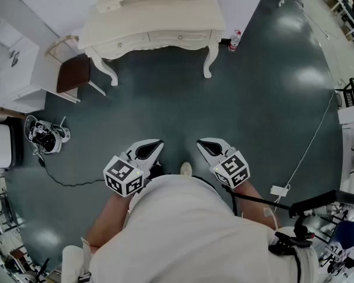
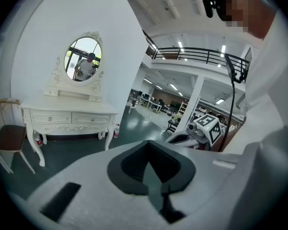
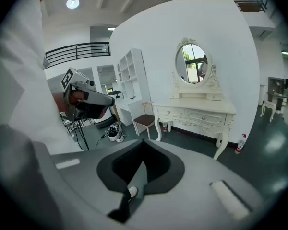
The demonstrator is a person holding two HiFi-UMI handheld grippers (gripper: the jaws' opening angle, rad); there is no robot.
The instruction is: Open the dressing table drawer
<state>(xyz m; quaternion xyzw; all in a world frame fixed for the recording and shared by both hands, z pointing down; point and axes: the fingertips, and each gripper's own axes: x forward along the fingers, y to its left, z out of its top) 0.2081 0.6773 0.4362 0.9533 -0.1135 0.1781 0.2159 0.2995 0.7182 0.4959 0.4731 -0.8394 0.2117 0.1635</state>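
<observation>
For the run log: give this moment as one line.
left gripper: shut, empty | right gripper: shut, empty | dressing table: ahead, untouched | drawers: closed

- Chair [image 1: 74, 72]: brown seat, pale frame, just beside white cabinet [image 1: 17, 69].
- Small bottle [image 1: 235, 39], upright on dark green floor [image 1: 253, 99].
- White cable [image 1: 311, 141] trails across floor.
- Small machine [image 1: 45, 135] at left, black cord attached.

Your left gripper [image 1: 148, 150]: jaws together, nothing between them | your right gripper [image 1: 209, 149]: jaws together, empty | both held side by side at your waist, tilted slightly downward
</observation>
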